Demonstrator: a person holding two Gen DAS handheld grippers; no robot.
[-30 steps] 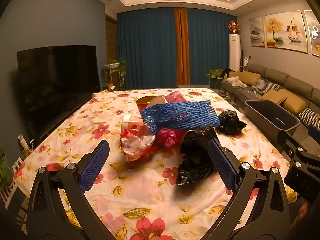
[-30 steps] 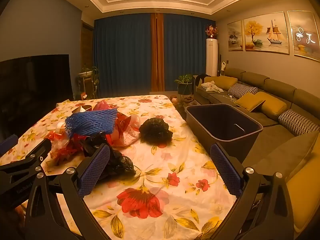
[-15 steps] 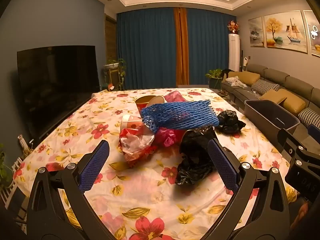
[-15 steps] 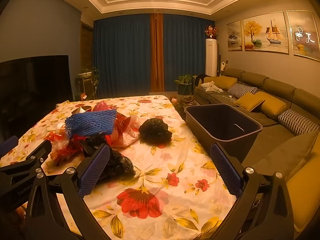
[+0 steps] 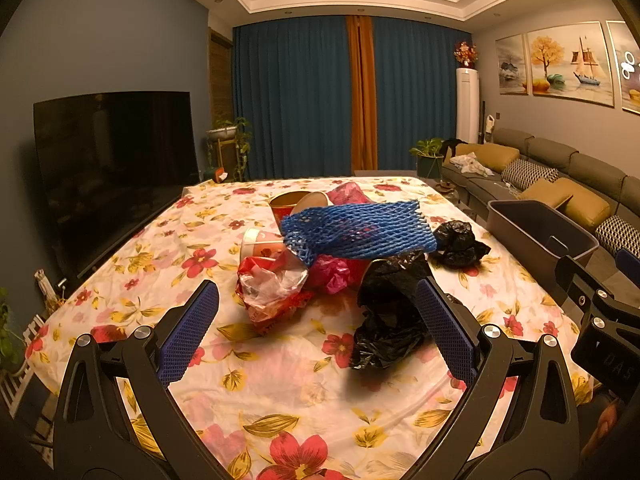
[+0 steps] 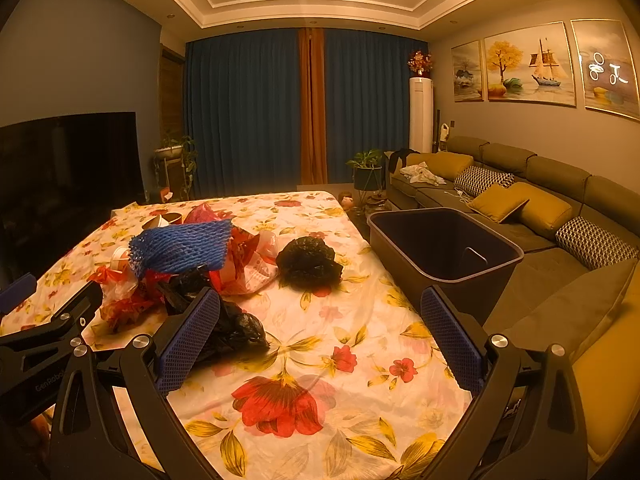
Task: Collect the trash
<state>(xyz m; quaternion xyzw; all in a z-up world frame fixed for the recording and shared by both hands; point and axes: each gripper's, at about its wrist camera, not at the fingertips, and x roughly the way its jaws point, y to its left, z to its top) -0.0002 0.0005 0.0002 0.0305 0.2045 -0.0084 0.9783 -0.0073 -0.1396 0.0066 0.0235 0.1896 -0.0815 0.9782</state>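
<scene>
A heap of trash lies on the flowered tablecloth [image 5: 280, 392]: a blue foam net [image 5: 356, 230] [image 6: 184, 246] on top, red and clear plastic wrap [image 5: 272, 288], paper cups [image 5: 298, 202], a pink bag [image 5: 332, 274], a black bag [image 5: 390, 312] [image 6: 224, 320] at the front, and a crumpled black bag [image 5: 458, 242] [image 6: 308, 262] apart to the right. My left gripper [image 5: 316, 336] is open and empty, short of the heap. My right gripper [image 6: 320, 336] is open and empty over bare cloth. A dark bin [image 6: 444, 248] [image 5: 536, 232] stands off the table's right edge.
A sofa [image 6: 560, 200] with cushions runs along the right wall behind the bin. A TV [image 5: 112, 160] stands to the left of the table. Potted plants [image 6: 366, 168] and blue curtains [image 5: 296, 96] are at the far end.
Both grippers have crept a little forward towards the heap. Nothing on the table has moved.
</scene>
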